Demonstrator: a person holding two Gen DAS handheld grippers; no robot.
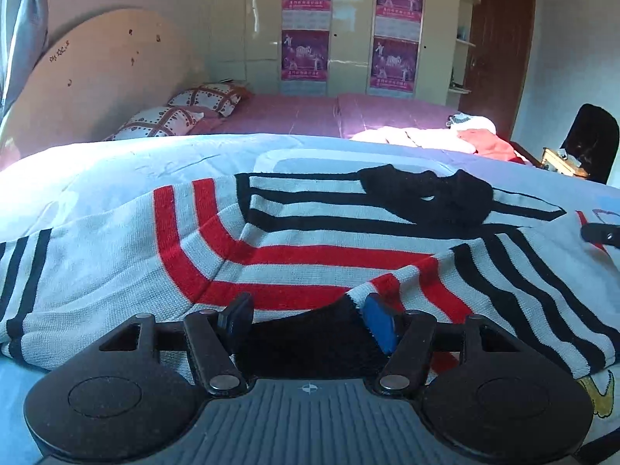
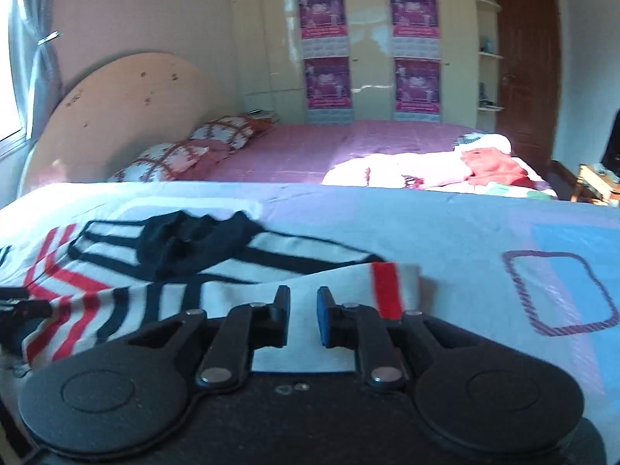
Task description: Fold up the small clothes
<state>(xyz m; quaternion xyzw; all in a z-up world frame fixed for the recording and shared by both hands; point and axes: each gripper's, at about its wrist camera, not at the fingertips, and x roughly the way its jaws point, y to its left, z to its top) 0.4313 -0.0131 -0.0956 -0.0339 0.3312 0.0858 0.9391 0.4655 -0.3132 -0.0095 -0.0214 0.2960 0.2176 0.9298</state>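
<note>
A small white knit sweater with red and black stripes and a black collar lies on a light blue sheet. My left gripper stands open at the sweater's near edge, with the black cuff of a folded-over sleeve between its fingers. In the right wrist view the sweater lies to the left. My right gripper has its jaws narrowly apart over a white sleeve with a red band. The right gripper's tip shows at the right edge of the left wrist view.
The blue sheet spreads to the right with a printed square. Beyond it is a pink bed with pillows and a heap of clothes. A wardrobe and door stand behind.
</note>
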